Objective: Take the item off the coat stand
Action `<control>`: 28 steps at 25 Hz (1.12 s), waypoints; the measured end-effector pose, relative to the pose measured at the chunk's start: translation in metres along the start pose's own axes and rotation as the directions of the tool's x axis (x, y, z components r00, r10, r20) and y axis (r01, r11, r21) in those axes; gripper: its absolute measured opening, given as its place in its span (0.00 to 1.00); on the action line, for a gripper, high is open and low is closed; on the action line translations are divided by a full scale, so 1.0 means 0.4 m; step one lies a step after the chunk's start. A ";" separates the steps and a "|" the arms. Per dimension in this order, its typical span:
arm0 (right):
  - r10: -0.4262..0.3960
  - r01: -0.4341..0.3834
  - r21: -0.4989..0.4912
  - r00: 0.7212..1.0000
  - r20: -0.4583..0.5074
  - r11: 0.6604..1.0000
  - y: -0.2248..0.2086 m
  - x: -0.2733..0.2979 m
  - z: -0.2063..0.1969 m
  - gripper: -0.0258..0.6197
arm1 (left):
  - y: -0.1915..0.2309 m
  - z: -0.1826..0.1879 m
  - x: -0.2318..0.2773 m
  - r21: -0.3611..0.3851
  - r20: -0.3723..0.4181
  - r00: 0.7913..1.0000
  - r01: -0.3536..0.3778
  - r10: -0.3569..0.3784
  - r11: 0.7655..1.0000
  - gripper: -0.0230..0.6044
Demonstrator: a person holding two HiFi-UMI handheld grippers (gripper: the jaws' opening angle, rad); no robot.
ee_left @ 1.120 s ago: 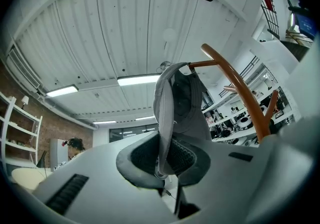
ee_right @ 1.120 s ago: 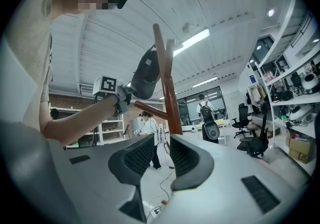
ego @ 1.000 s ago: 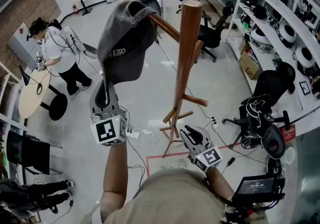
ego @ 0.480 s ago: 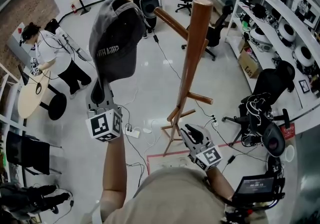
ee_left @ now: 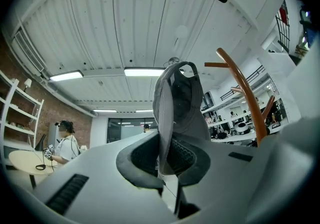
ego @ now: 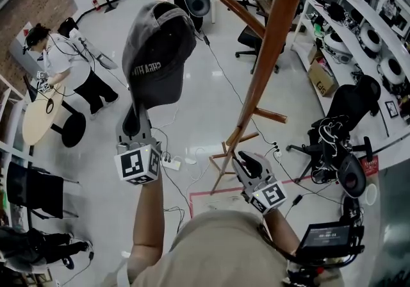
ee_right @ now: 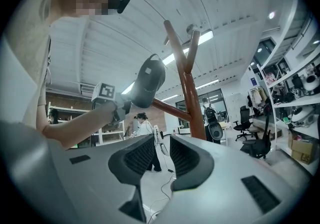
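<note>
A dark grey cap [ego: 157, 55] hangs upward from my left gripper [ego: 132, 124], which is shut on its brim. The cap is to the left of the wooden coat stand [ego: 269, 55] and apart from its upper peg [ego: 243, 16]. In the left gripper view the brim [ee_left: 165, 118] is pinched between the pads and the stand [ee_left: 245, 93] curves up at the right. My right gripper [ego: 251, 165] is held low near the stand's base, open and holding nothing. The right gripper view shows its jaws [ee_right: 161, 155] apart, with the cap [ee_right: 149, 85] and stand [ee_right: 190, 93] beyond.
A person [ego: 70, 68] stands at a round table [ego: 38, 119] at the left. Office chairs [ego: 349, 113] and shelves [ego: 371, 29] line the right side. Cables and a power strip [ego: 173, 164] lie on the floor near the stand's feet, beside red tape [ego: 211, 196].
The cap has come off the stand's upper peg and moved left, away from it, still in my left gripper. The right gripper has stayed low near the base.
</note>
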State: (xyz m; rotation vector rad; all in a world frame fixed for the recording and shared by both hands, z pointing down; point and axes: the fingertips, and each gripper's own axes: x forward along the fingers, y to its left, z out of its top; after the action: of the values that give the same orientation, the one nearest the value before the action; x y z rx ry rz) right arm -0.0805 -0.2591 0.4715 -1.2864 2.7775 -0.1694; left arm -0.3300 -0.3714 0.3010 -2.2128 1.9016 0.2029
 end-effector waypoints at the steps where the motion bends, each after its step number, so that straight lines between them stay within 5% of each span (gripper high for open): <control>1: 0.000 0.000 0.001 1.000 0.003 1.000 -0.009 -0.001 0.005 0.20 | -0.011 -0.005 0.002 -0.006 -0.002 1.000 0.003 -0.003 1.000 0.09; 28: -0.087 0.088 -0.012 0.996 0.027 0.996 0.022 -0.090 0.011 0.20 | -0.099 -0.125 -0.187 -0.120 -0.106 0.983 0.136 -0.149 0.983 0.09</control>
State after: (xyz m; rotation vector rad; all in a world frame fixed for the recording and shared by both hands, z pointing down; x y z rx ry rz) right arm -0.0635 -0.2263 0.4669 -1.4039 2.7070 -0.1382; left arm -0.3041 -0.3068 0.3707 -2.4743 1.8192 0.1664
